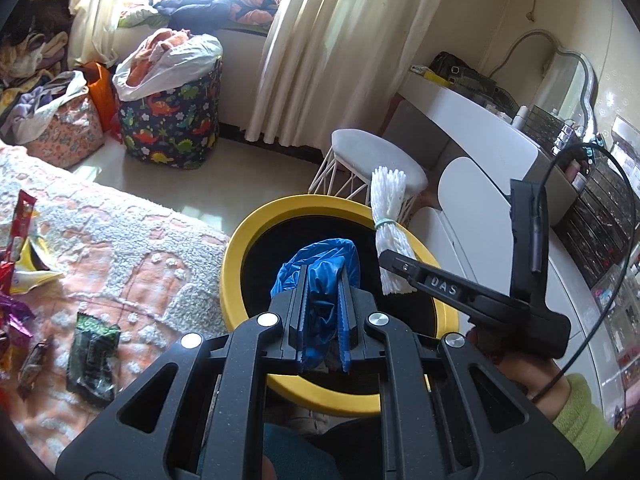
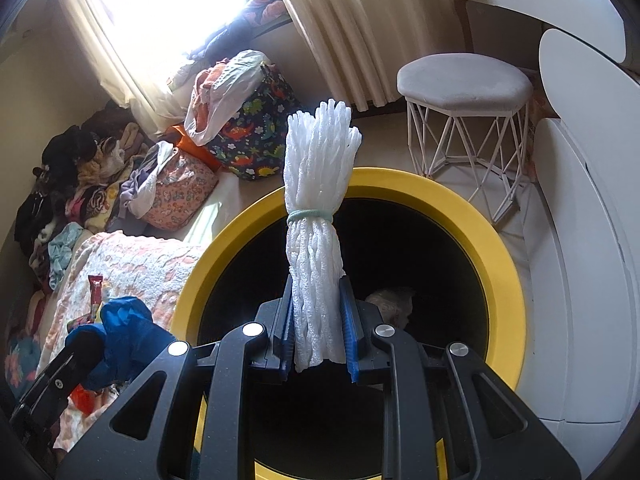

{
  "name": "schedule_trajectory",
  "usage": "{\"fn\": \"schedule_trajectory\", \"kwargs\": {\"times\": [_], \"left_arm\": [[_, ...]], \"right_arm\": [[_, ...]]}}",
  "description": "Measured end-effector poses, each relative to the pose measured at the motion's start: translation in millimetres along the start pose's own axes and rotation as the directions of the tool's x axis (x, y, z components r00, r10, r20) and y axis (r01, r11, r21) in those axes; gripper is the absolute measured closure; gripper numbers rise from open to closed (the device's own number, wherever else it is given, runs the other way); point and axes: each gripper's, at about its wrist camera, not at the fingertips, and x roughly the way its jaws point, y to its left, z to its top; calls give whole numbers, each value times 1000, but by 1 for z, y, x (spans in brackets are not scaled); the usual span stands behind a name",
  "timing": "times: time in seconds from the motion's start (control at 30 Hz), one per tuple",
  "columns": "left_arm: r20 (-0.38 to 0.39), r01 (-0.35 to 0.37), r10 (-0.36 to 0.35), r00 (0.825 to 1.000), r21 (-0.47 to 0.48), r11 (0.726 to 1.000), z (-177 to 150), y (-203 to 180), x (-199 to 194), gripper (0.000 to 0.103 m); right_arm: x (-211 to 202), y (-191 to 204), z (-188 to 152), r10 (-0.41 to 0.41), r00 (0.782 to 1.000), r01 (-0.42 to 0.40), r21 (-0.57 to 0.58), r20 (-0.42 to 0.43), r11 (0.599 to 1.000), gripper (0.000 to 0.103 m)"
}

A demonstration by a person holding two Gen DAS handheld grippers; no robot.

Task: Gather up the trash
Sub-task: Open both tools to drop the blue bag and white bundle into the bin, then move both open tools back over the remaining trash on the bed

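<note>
My left gripper (image 1: 323, 276) is shut on a crumpled blue plastic cover (image 1: 320, 268) and holds it over the opening of the yellow-rimmed trash bin (image 1: 234, 264). My right gripper (image 2: 316, 284) is shut on a white foam net bundle (image 2: 316, 200) tied with a pale green band, upright above the same bin (image 2: 508, 280). The bundle also shows in the left wrist view (image 1: 388, 216), and the blue cover in the right wrist view (image 2: 124, 332). A pale crumpled piece (image 2: 392, 304) lies inside the bin. Snack wrappers (image 1: 92, 352) lie on the bed blanket (image 1: 132, 240).
A white stool (image 1: 372, 160) stands behind the bin. A white dressing table (image 1: 480, 128) is at the right. A dinosaur-print basket (image 1: 172, 124) and a floral bag (image 1: 68, 132) full of clothes stand by the curtains (image 1: 320, 40).
</note>
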Motion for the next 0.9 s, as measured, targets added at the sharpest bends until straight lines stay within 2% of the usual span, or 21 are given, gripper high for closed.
{"fn": "schedule_trajectory", "kwargs": {"times": [0.4,0.5,0.57,0.6,0.67,0.73,0.8,0.87,0.9], "left_arm": [[-47,-14,12,999,-43,999,8,9,29,95],[-50,-12,9,999,-51,999,7,11,30,92],[-50,-16,13,999,-55,998,6,13,29,71],[-47,-21,18,999,-58,998,6,13,27,64],[-28,-44,43,999,-62,997,4,14,21,35],[-7,-72,72,997,-67,995,2,16,15,20],[1,-88,88,996,-74,993,1,19,10,12],[12,-107,108,994,-79,991,-1,22,3,11],[16,-115,117,993,-77,990,-2,25,1,11]], "right_arm": [[5,-9,-1,5,1000,-4,25,-22,1000,81],[4,-9,0,5,1000,-5,32,-22,999,68],[3,-9,0,0,1000,0,36,-14,999,54],[2,-9,1,0,1000,1,38,-8,999,54],[0,-9,2,-2,1000,2,40,1,999,51],[-2,-9,2,-3,1000,3,43,14,999,47],[-3,-8,3,-5,1000,4,40,26,999,46],[-6,-7,3,-4,999,2,39,38,999,43],[-7,-6,3,-3,999,1,42,45,999,37]]}}
